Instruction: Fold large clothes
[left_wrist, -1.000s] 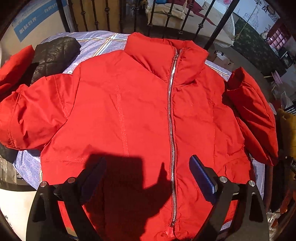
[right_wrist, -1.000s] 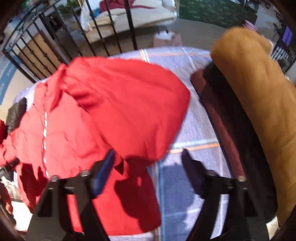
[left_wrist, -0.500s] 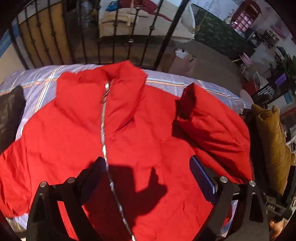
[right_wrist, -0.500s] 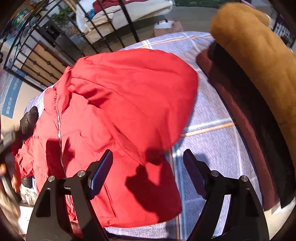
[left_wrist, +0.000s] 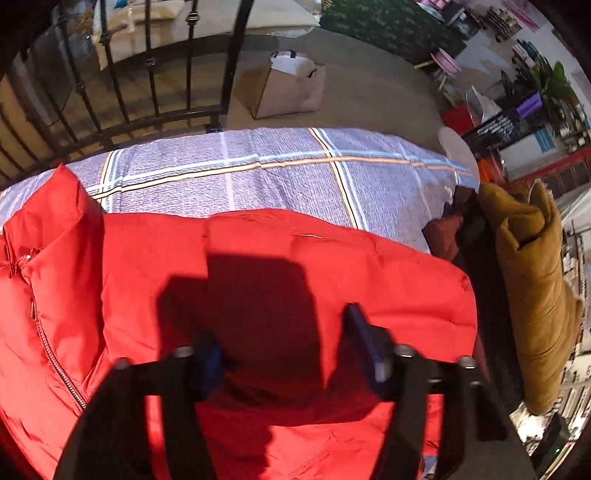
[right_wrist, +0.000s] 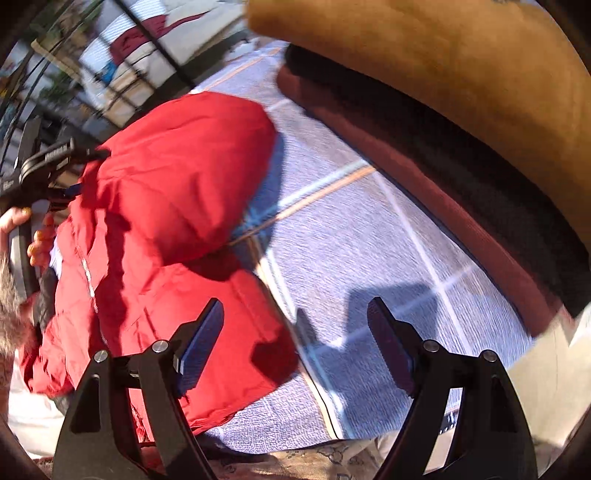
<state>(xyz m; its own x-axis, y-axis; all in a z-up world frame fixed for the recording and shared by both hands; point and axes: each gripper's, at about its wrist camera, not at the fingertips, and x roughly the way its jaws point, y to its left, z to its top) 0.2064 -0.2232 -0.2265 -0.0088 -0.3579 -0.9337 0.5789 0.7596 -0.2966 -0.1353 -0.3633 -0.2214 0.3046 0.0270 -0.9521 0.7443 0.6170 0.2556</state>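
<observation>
Jacket: red padded jacket (left_wrist: 258, 295) lies spread on a bed, zip (left_wrist: 55, 362) closed up the front, collar (left_wrist: 51, 221) standing toward the headboard side.
Sleeve: one puffy red sleeve (right_wrist: 184, 173) is folded in over the jacket's body, its rounded end resting near the orange stripe of the bedcover.
Bedcover: pale blue-grey plaid sheet (left_wrist: 277, 177) with orange and white stripes, bare beyond the jacket's upper edge and to its side.
Left gripper: left gripper (left_wrist: 284, 350) sits low over the sleeve, fingers apart; its blue pads (left_wrist: 364, 343) are close to or touching the fabric, with cloth bulging between them, and contact cannot be confirmed. It appears again at the far left edge of the right wrist view (right_wrist: 48, 166), held in a hand (right_wrist: 22, 225).
Right gripper: right gripper (right_wrist: 295, 343) hovers above the jacket's side edge and bare sheet, fingers spread wide, nothing between them.
Surroundings: mustard-brown cushion (left_wrist: 532, 288) and dark red fabric (right_wrist: 424, 199) along the bed's edge; black iron railing (left_wrist: 147, 74) behind; cardboard box (left_wrist: 288, 88) on the floor beyond.
</observation>
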